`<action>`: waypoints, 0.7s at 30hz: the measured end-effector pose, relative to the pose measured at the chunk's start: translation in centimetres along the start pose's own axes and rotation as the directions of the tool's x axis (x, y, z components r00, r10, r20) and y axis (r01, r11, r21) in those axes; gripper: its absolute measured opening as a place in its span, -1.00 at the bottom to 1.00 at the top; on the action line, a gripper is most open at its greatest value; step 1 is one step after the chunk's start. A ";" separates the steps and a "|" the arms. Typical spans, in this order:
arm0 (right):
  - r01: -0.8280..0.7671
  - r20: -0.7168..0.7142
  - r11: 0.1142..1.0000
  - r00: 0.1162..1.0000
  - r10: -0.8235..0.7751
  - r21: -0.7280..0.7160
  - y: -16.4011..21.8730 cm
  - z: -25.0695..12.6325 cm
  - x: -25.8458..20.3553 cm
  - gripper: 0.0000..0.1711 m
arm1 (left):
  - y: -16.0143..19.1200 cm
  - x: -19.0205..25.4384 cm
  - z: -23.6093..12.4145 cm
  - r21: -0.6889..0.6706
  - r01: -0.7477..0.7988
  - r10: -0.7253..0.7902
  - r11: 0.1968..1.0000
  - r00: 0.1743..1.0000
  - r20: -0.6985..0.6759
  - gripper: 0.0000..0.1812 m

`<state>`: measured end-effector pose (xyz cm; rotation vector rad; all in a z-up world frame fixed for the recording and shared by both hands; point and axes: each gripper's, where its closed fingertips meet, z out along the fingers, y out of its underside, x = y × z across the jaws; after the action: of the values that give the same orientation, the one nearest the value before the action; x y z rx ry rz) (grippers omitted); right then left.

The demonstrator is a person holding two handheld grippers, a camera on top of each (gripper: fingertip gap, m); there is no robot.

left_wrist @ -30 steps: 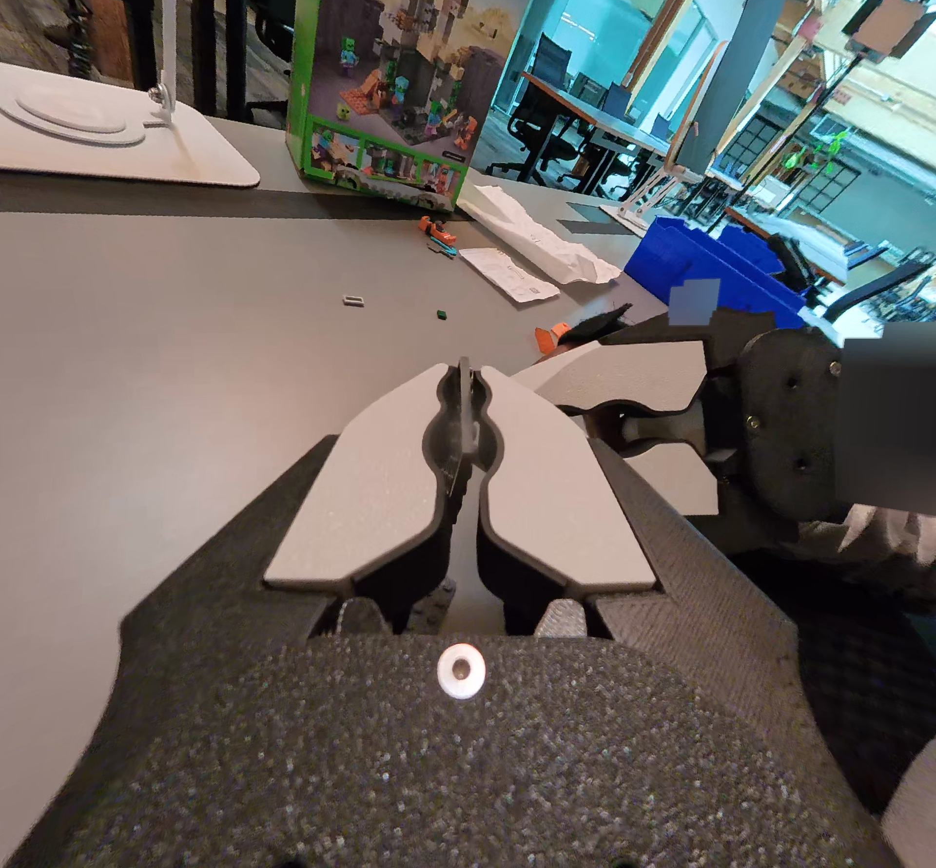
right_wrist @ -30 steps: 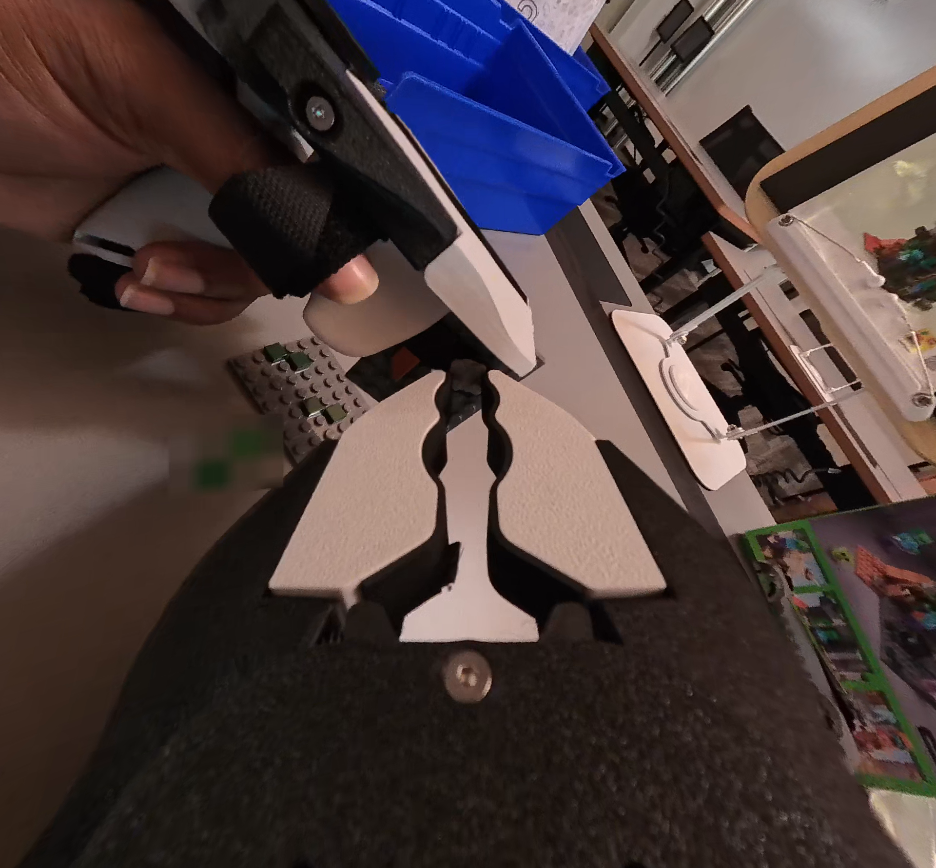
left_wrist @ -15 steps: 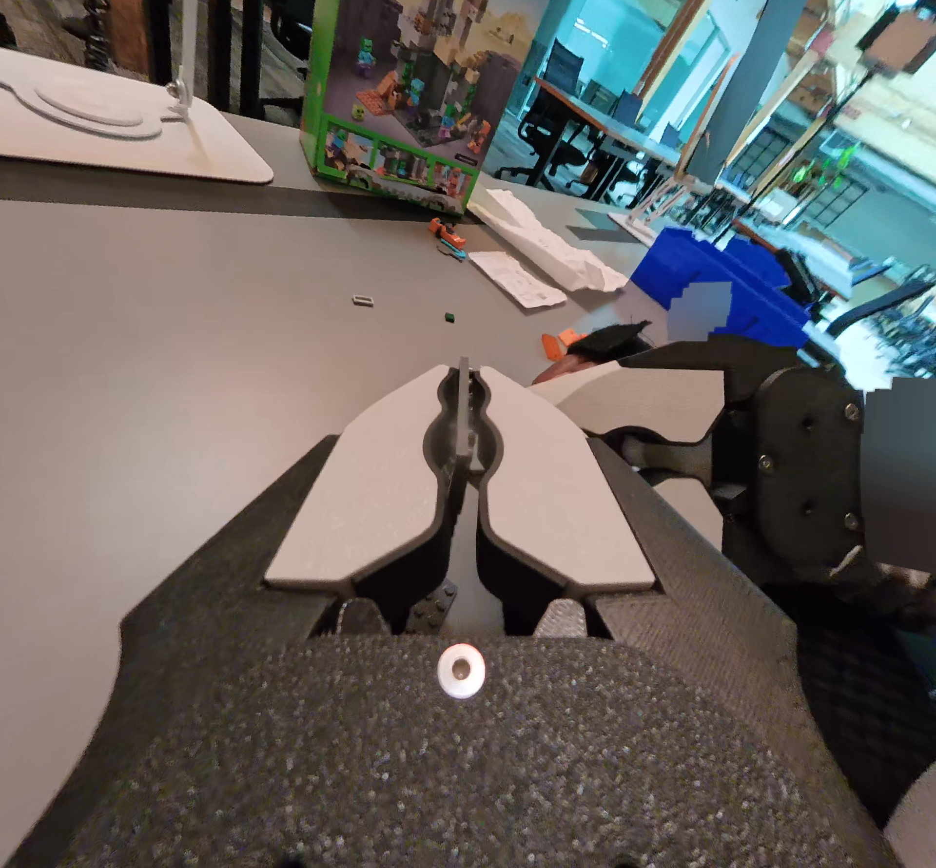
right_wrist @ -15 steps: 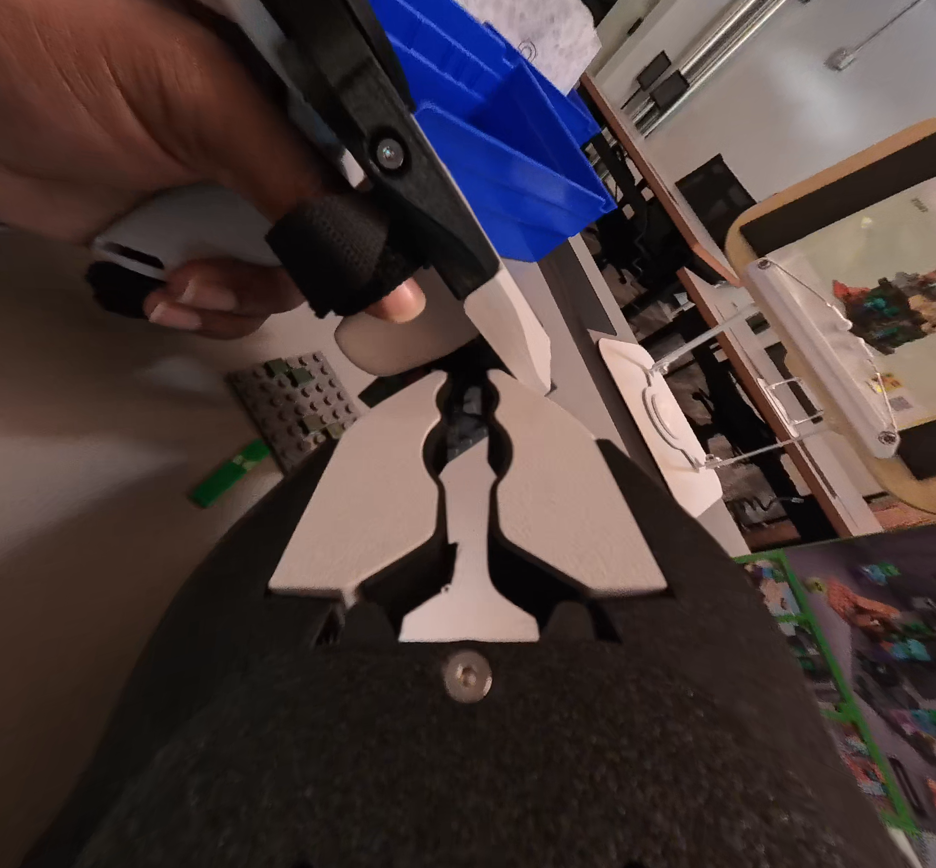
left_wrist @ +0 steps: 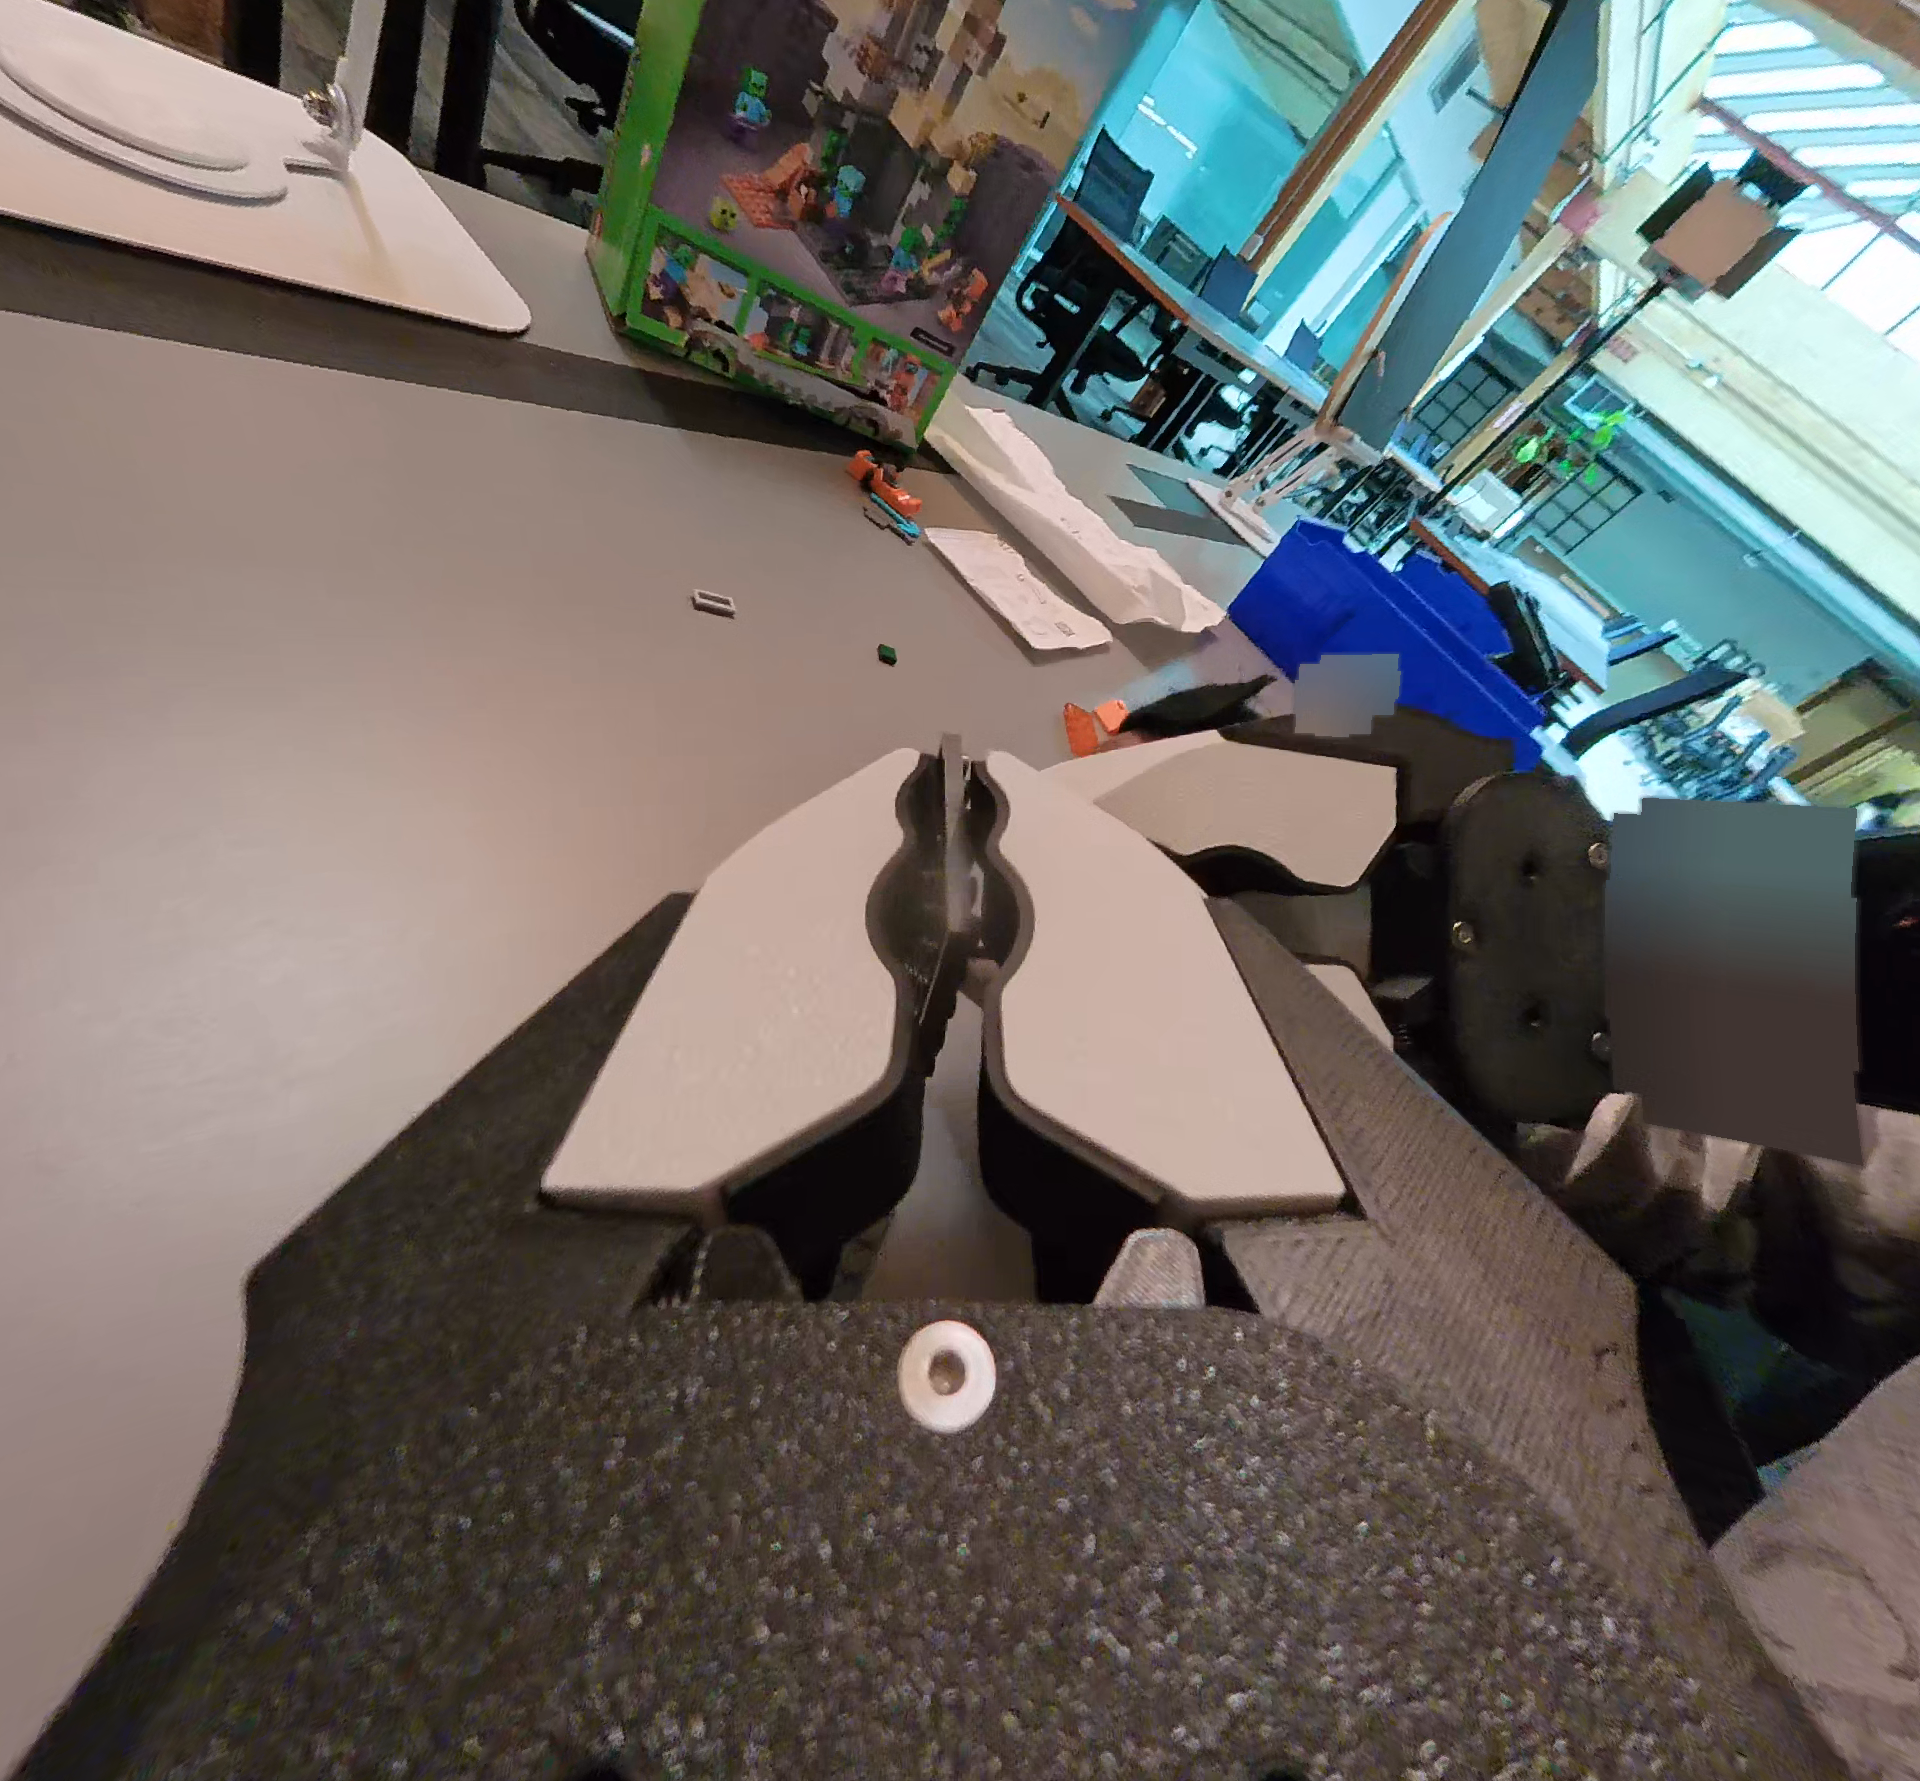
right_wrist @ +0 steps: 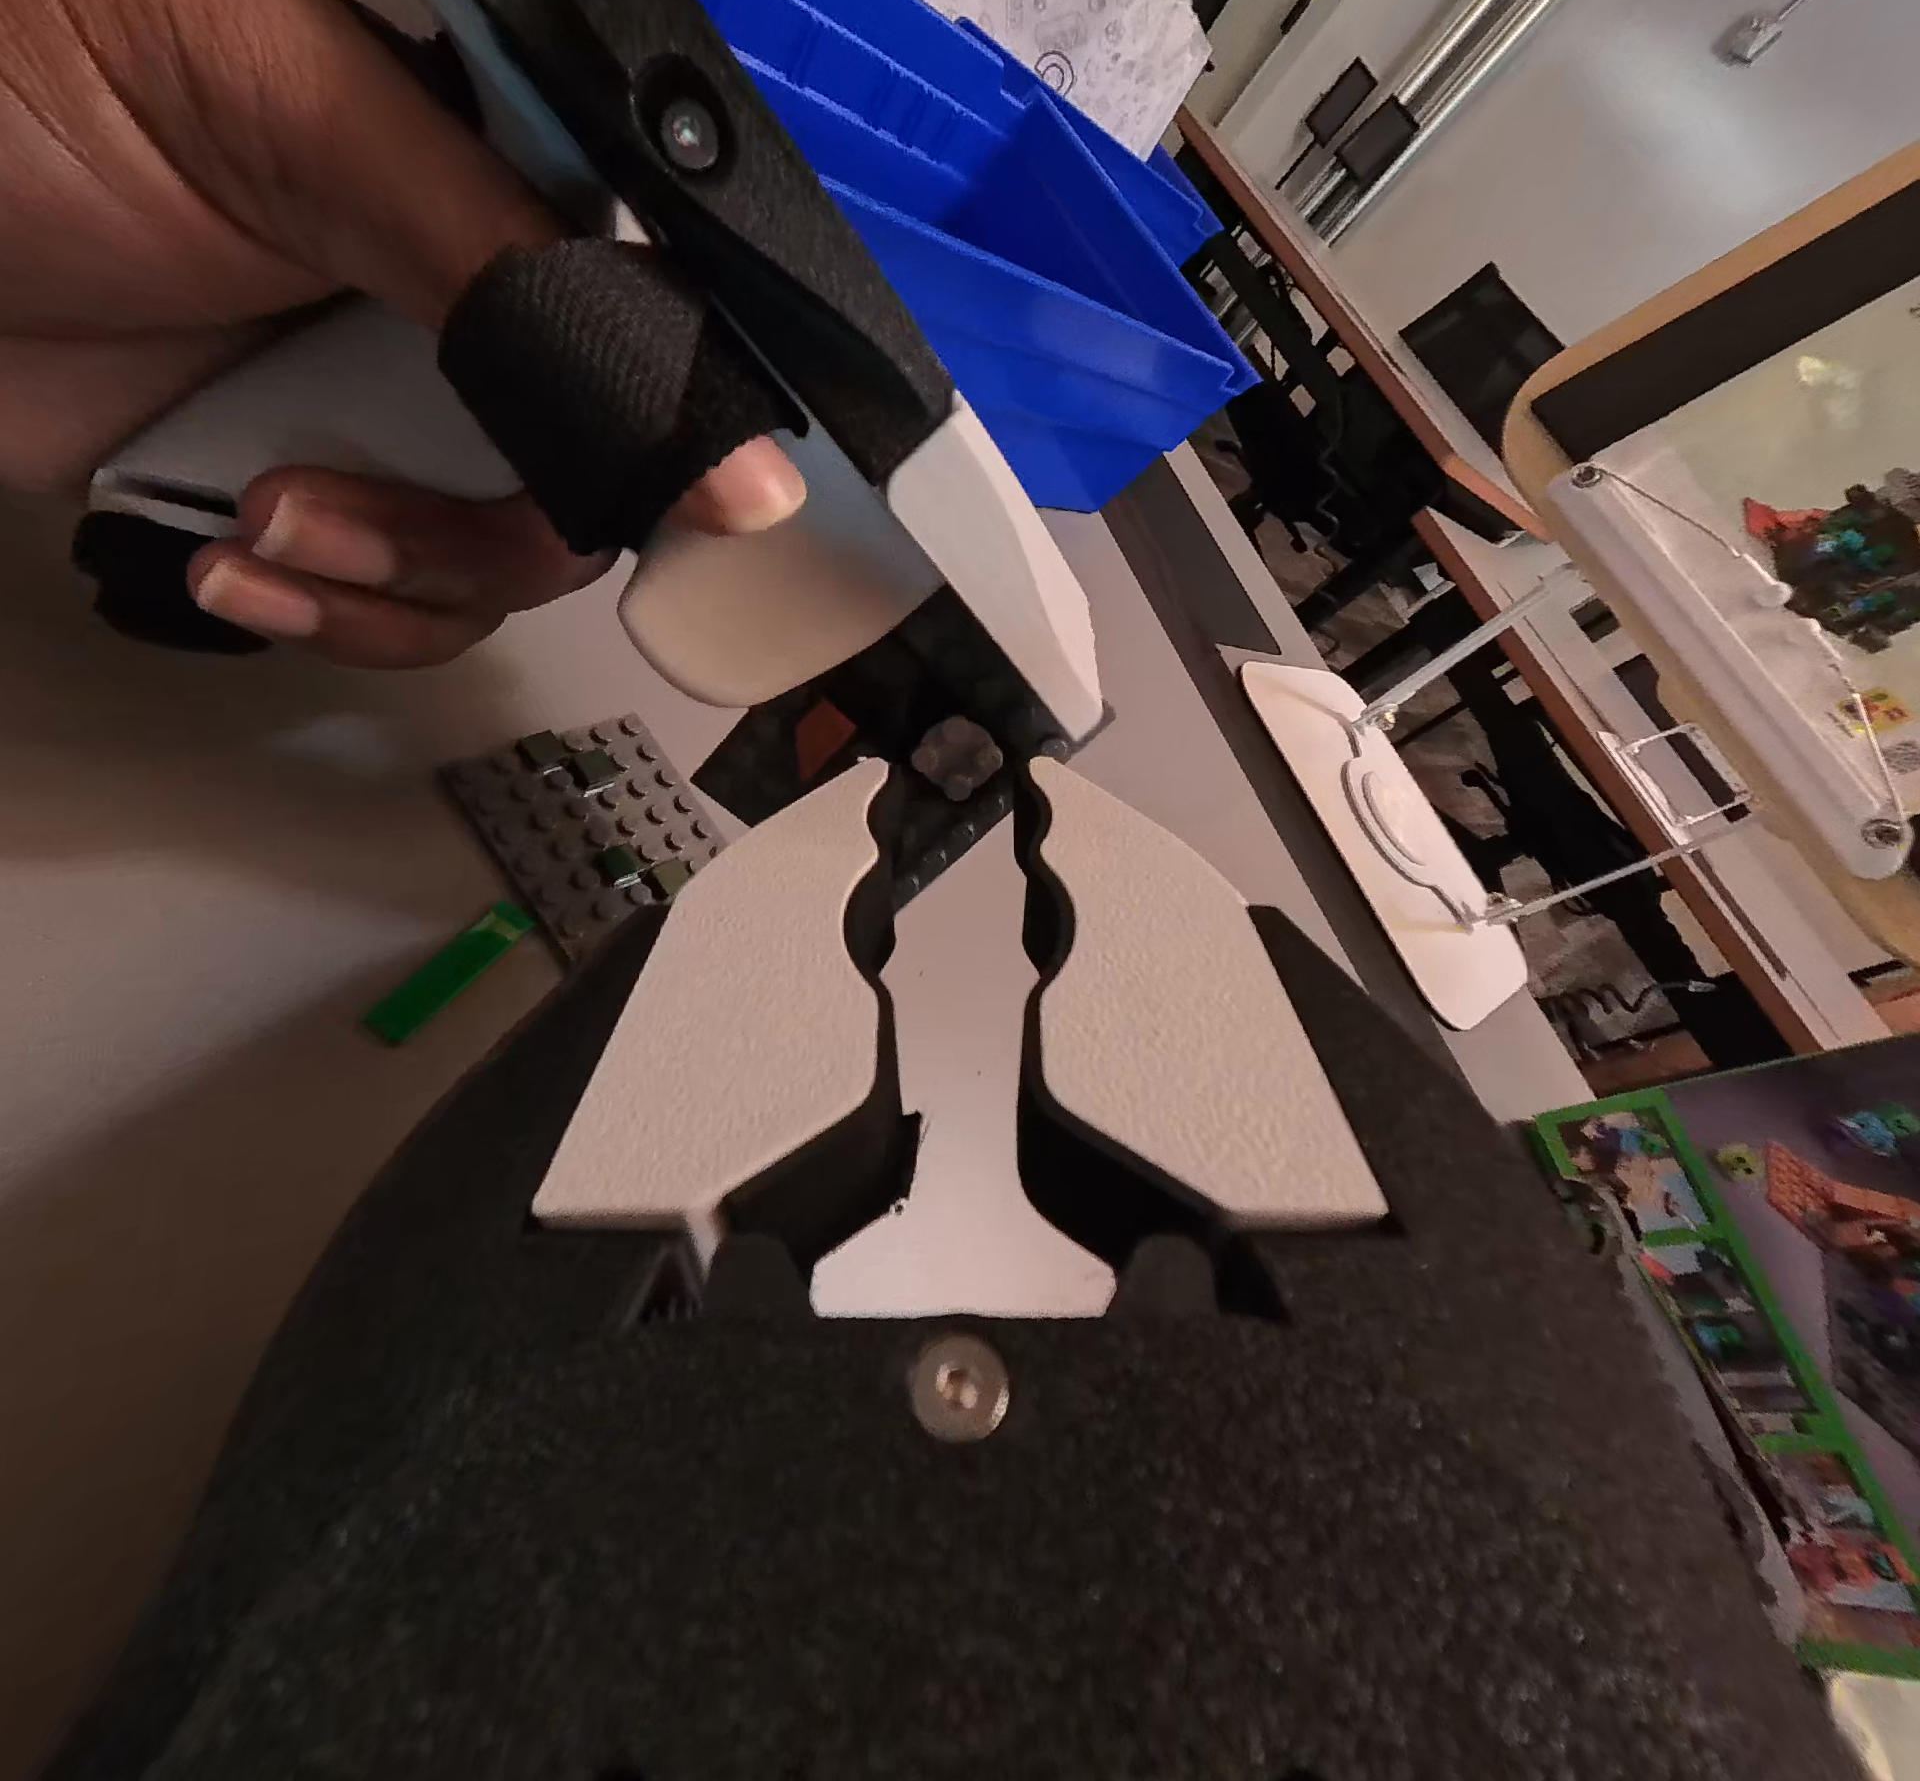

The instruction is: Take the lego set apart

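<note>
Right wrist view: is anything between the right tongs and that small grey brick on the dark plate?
Nothing visible. The grey brick sits right at the open right tongs' tips, on the dark plate clamped by the left tongs.

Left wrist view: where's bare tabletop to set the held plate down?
Widest bare patch: grey tabletop left of the left gripper, bordered behind by the white stand base and green set box. Only a small grey piece and a tiny dark green piece intrude. Crowded to the right: orange pieces, papers, blue bins, right gripper.
</note>
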<state>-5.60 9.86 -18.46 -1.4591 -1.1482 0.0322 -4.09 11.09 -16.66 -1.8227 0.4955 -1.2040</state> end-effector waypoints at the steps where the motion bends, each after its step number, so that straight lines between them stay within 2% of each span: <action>1: 0.017 -0.007 1.000 1.000 -0.017 0.001 0.0 0.0 -0.1 -0.77 | 0.1 0.0 0.1 -0.003 -0.007 0.007 1.000 1.000 0.002 -0.94; 6: 0.068 -0.018 0.998 0.998 -0.068 -0.011 0.1 0.0 -0.3 -0.77 | 0.3 -0.1 0.0 -0.010 0.047 -0.047 0.999 0.998 -0.031 -0.93; 17: 0.132 -0.029 0.990 0.991 -0.133 -0.040 0.4 -0.2 -0.6 -0.78 | 0.7 -0.2 0.1 -0.028 0.057 -0.058 0.998 0.998 -0.034 -0.93; 19: 0.145 -0.036 0.988 0.988 -0.147 -0.053 0.6 -0.2 -0.5 -0.87 | 0.4 -0.2 0.0 -0.016 0.073 -0.073 0.997 0.997 -0.038 -0.94; 21: 0.126 -0.024 0.991 0.992 -0.127 -0.053 0.7 -0.2 -0.6 -0.88 | 0.5 -0.3 0.0 -0.024 0.064 -0.065 0.998 0.998 -0.026 -0.94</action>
<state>-5.40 9.46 -19.30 -1.4250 -1.2246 -0.1058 -4.16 11.06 -17.30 -1.8568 0.4704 -1.2721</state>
